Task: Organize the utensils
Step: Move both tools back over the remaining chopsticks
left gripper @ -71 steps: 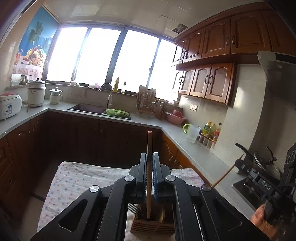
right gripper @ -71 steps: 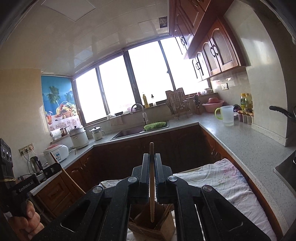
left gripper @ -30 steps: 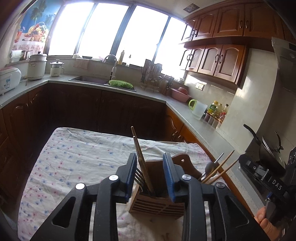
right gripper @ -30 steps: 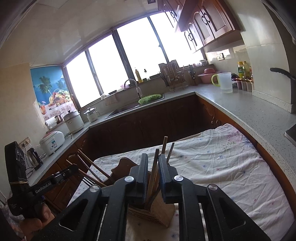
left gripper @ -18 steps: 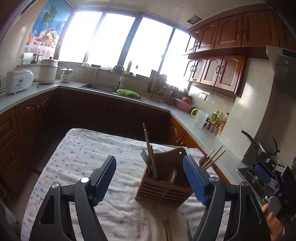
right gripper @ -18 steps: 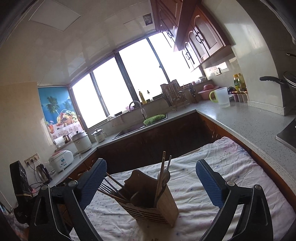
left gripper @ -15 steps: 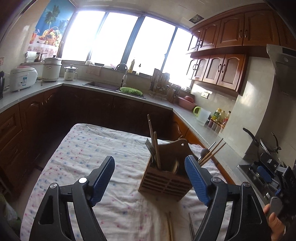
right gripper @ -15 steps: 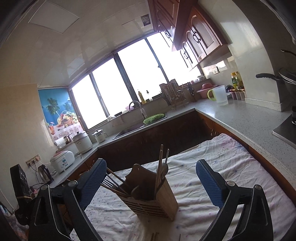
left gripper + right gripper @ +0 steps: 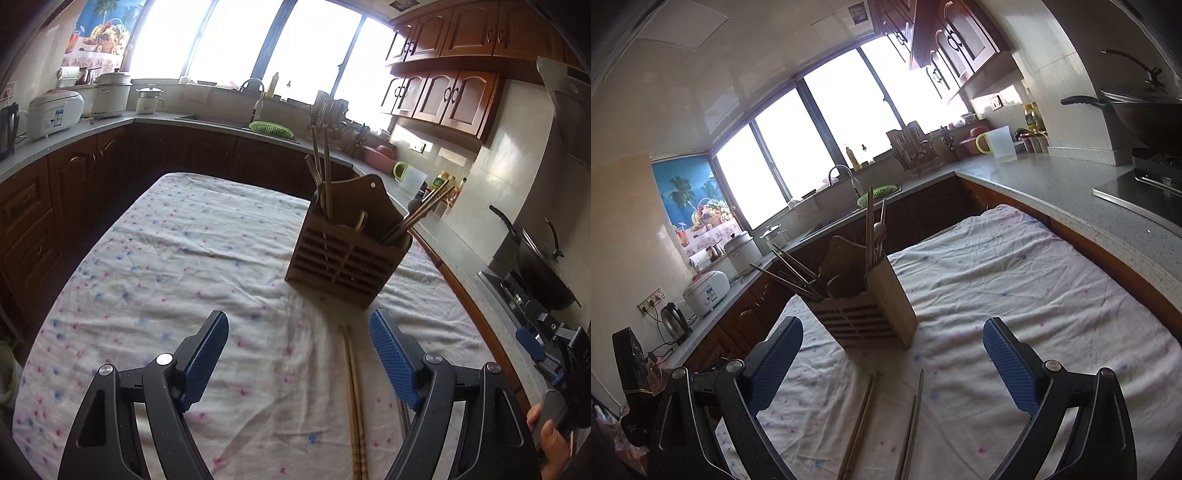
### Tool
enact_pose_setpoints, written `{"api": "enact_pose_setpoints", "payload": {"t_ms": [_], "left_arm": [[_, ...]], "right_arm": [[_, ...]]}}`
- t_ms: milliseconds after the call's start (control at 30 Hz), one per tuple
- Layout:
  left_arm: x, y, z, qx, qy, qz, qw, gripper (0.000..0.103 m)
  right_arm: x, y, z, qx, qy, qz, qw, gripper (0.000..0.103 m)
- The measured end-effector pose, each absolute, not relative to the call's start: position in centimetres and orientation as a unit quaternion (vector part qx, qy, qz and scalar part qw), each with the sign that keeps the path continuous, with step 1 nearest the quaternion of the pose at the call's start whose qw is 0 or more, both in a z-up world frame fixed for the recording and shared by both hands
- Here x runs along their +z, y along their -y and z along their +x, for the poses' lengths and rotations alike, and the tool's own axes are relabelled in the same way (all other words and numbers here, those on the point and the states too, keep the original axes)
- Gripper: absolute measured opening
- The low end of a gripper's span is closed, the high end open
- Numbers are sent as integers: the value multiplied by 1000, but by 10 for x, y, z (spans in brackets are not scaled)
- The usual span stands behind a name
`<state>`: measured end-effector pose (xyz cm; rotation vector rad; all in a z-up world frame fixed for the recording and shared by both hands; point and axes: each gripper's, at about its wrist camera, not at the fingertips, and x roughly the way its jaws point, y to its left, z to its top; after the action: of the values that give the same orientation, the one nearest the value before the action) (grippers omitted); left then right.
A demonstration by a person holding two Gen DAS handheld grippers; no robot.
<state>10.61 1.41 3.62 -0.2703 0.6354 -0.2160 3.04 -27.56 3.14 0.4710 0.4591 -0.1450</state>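
1. left gripper: fingers standing wide apart, gripping nothing, after opening within the last second.
2. right gripper: fingers spread wide, gripping nothing, likewise just opened.
3. wooden utensil holder: standing upright on the cloth-covered tabletop, ahead of both grippers, holding chopsticks and other utensils.
4. loose chopsticks: lying flat on the cloth just in front of the holder, below the left fingers, untouched.
5. second loose pair: lying beside them.

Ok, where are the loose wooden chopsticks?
In the left wrist view the wooden chopsticks lie on the tablecloth, just in front of the utensil holder.
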Motion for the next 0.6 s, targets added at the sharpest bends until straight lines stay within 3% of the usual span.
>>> {"api": "enact_pose_setpoints", "payload": {"t_ms": [233,533,600], "left_arm": [[16,-2,108,-106,-348,-125,923,79],[-9,48,133,-114,-403,-38,907,76],[-13,60,143,-112,-410,-17,905,68]], "right_arm": [[8,269,17,-75,-252,235,936,99],[-15,270,8,-80,-282,235,927,99],[-14,273,6,-85,-281,232,927,99]]}}
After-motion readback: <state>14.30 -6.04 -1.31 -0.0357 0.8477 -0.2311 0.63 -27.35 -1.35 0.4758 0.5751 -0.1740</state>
